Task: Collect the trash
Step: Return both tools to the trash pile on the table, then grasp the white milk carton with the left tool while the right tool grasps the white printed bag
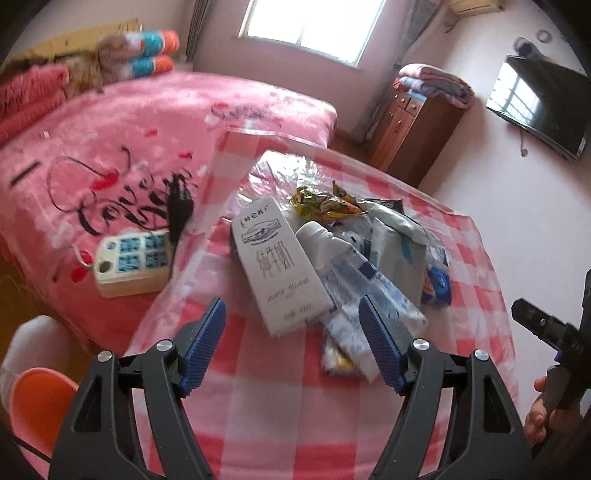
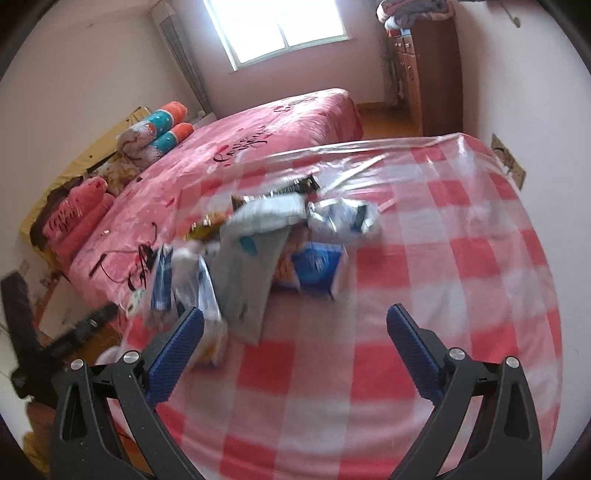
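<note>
A pink bed (image 1: 129, 140) fills the upper left; a red-checked tablecloth (image 1: 280, 406) covers the lower frame. The trash pile (image 1: 343, 243), with its white milk carton (image 1: 277, 258), lies mid-frame. The left gripper (image 1: 291, 339) and right gripper (image 2: 295, 354) both gape, empty, just below it.

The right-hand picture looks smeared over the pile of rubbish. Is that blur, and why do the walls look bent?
Right wrist view: motion blur smears the trash pile, while the gripper stays sharp; the window is blown out white. Left wrist view: milder blur, the milk carton still shows its print. Both views: the fisheye lens bends the walls and darkens the corners.
</note>
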A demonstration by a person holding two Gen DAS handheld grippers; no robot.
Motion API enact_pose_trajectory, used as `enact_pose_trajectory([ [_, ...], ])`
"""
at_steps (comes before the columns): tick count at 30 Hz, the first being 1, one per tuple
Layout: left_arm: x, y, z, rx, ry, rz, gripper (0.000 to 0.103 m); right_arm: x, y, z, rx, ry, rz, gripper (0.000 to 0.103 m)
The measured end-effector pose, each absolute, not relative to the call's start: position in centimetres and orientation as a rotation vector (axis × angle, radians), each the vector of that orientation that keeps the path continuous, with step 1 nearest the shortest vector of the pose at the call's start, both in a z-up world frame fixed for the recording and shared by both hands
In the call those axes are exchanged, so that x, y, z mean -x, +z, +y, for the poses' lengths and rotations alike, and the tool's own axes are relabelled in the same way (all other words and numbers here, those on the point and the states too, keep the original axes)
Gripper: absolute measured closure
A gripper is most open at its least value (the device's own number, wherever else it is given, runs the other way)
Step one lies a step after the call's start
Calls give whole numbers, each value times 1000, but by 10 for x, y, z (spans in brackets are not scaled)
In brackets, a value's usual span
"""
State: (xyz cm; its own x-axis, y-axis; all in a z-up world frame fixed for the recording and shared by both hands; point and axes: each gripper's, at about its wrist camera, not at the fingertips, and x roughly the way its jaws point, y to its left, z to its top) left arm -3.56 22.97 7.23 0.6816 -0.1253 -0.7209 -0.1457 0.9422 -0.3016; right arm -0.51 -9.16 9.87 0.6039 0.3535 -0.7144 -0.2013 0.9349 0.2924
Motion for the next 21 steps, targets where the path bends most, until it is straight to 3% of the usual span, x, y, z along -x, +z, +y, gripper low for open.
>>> enact_pose_trajectory([
  [10, -37, 45, 242, 407, 64, 925, 29, -108, 99, -67, -246, 477, 993, 5],
  [21, -53, 30, 255, 454, 69, 943, 36, -180, 73, -25, -157, 504, 1139, 5],
])
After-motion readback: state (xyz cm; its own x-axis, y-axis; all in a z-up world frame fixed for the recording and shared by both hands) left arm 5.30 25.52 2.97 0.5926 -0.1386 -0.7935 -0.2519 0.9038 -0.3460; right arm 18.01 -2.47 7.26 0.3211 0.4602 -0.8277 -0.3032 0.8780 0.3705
